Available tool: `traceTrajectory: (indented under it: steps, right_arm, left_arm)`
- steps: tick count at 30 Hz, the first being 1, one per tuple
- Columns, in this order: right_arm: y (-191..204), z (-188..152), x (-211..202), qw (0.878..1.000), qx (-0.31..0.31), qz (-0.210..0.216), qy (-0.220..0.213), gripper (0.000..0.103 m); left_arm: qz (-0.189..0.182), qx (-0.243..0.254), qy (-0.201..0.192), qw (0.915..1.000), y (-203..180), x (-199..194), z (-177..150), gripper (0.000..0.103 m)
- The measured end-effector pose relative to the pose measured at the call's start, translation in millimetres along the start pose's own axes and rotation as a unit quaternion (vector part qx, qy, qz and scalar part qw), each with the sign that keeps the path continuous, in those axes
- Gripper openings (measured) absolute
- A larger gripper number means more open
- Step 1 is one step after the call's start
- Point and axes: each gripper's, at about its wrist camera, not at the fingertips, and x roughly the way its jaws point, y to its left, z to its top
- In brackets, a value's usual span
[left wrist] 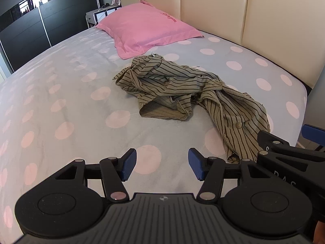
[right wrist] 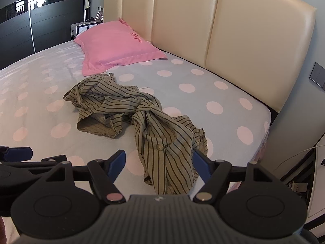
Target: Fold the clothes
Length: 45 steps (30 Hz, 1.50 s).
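A crumpled olive shirt (left wrist: pixel 182 89) with dark stripes lies on the dotted bed sheet (left wrist: pixel 61 93), a button showing on its near end. My left gripper (left wrist: pixel 162 164) hovers open over bare sheet, just left of that near end, with nothing between its blue pads. In the right wrist view the shirt (right wrist: pixel 113 101) trails toward me. Its near end lies between the wide-open jaws of my right gripper (right wrist: pixel 158 163), and the pads do not press on it. Each gripper shows at the edge of the other's view: the right gripper (left wrist: pixel 284 148) and the left gripper (right wrist: pixel 18 152).
A pink pillow (left wrist: pixel 146 26) lies beyond the shirt against the cream padded headboard (left wrist: pixel 213 10). A dark wardrobe (left wrist: pixel 24 26) and a small nightstand (left wrist: pixel 97 15) stand at the far left. The bed's right edge (right wrist: pixel 266 134) drops to the floor beside white furniture (right wrist: pixel 316 174).
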Motion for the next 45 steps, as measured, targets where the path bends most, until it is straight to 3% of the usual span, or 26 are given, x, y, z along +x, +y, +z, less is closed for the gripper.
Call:
traceTrajectory:
  steps: [45]
  right_arm:
    - [6, -2, -4, 1.000, 0.004, 0.011, 0.002, 0.075]
  left_arm:
    - [0.011, -0.012, 0.010, 0.9998, 3, 0, -3, 0.054]
